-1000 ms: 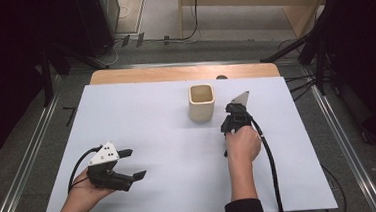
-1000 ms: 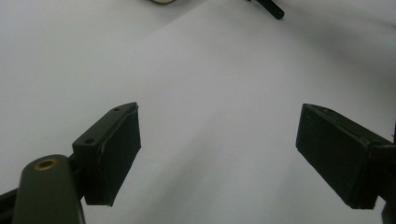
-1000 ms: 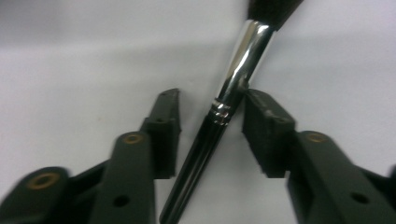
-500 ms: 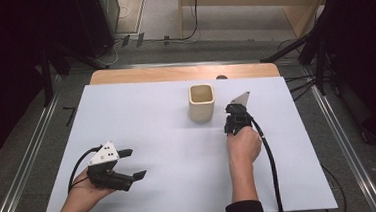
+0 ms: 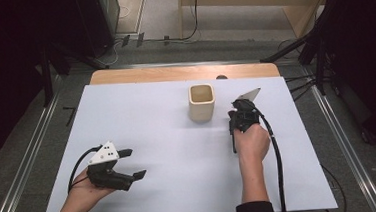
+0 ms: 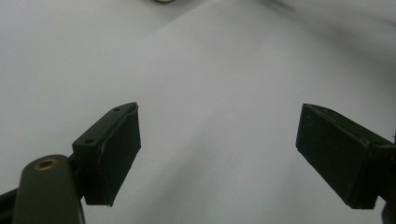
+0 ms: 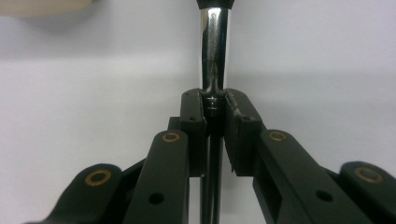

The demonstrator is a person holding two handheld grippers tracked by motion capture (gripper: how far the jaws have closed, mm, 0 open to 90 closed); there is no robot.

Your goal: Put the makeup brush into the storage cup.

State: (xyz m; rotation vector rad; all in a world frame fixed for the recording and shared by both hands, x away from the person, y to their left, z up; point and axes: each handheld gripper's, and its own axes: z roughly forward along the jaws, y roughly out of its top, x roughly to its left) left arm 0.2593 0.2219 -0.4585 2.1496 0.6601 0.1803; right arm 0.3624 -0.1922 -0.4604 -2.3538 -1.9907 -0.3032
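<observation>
A beige square cup [image 5: 202, 102] stands upright at the far middle of the white table [image 5: 152, 118]; its base edge [image 7: 42, 7] appears in the right gripper view. Just right of the cup, my right gripper [image 5: 240, 113] points away from me. Its jaws [image 7: 215, 105] are shut on a shiny chrome rod [image 7: 214, 51] with a black end [image 7: 215, 3]. The rod runs straight ahead along the jaws, low over the table. My left gripper [image 5: 134, 163] rests at the near left, open, with nothing between its pads [image 6: 114, 156].
A wooden strip [image 5: 139, 75] edges the table's far side, with a small dark object [image 5: 220, 76] on it. Metal rails run along both sides. The right gripper's black cable [image 5: 279, 165] trails back beside the forearm.
</observation>
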